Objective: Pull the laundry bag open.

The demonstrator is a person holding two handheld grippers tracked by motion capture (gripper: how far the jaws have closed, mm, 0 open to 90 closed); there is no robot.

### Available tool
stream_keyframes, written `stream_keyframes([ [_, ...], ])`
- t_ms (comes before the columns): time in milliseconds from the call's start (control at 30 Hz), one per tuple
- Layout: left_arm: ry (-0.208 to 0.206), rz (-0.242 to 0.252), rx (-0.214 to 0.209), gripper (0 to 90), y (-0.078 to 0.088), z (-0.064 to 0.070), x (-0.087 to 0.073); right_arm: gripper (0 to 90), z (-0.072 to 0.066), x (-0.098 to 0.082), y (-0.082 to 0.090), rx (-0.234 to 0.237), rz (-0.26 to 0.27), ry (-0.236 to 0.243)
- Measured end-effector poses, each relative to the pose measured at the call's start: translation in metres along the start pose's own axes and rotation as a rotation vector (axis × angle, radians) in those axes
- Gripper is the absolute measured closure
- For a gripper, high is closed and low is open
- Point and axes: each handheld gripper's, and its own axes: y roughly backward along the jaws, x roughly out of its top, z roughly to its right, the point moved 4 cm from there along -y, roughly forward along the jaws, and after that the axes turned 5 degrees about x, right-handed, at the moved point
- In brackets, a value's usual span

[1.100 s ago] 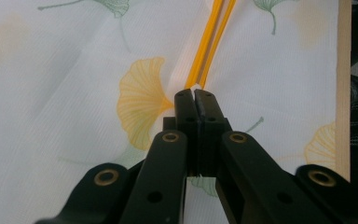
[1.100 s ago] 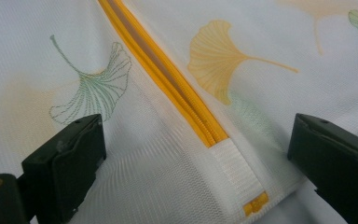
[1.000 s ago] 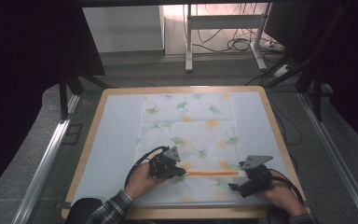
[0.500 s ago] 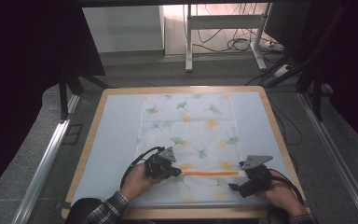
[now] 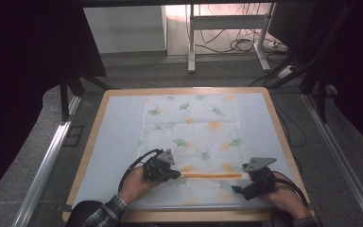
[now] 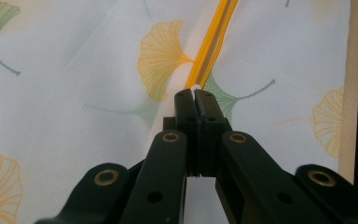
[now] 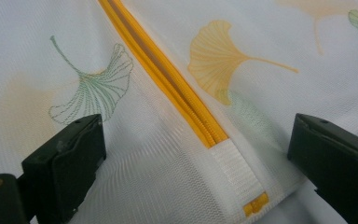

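Pinching together in the left gripper view, the fingers (image 6: 193, 100) of the left gripper (image 5: 159, 169) are closed on the end of the orange zipper (image 6: 210, 42), most likely on its pull, which is hidden between the pads. From that grip the zipper runs straight away across the white mesh bag (image 6: 74, 93), its two orange rows slightly parted just ahead of the pads. In the right gripper view, the fingers (image 7: 65, 163) of the right gripper (image 5: 260, 182) stand wide open, one on either side of the zipper's other end, pressing on nothing. There the orange teeth stop at a white fabric tab with a small orange mark near its edge.

Seen from above, the zipper (image 5: 212, 175) lies as a thin orange line stretched between the two grippers, near the front edge of the bag. The bag (image 5: 194, 127), printed with green and orange ginkgo leaves, lies flat in the middle of the desk (image 5: 118, 137), which has a pale top and a wooden rim. A hand holds each gripper from the near side, the left arm in a plaid sleeve (image 5: 105, 213). A black cable loops from each gripper.
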Motion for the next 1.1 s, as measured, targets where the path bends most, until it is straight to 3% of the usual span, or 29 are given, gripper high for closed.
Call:
stream_keyframes([
  [1100, 0.071, 0.008, 0.033, 90.0, 0.017, -0.007, -0.025, 4.0, 0.000, 0.000, 0.000, -0.001, 0.001, -0.002],
])
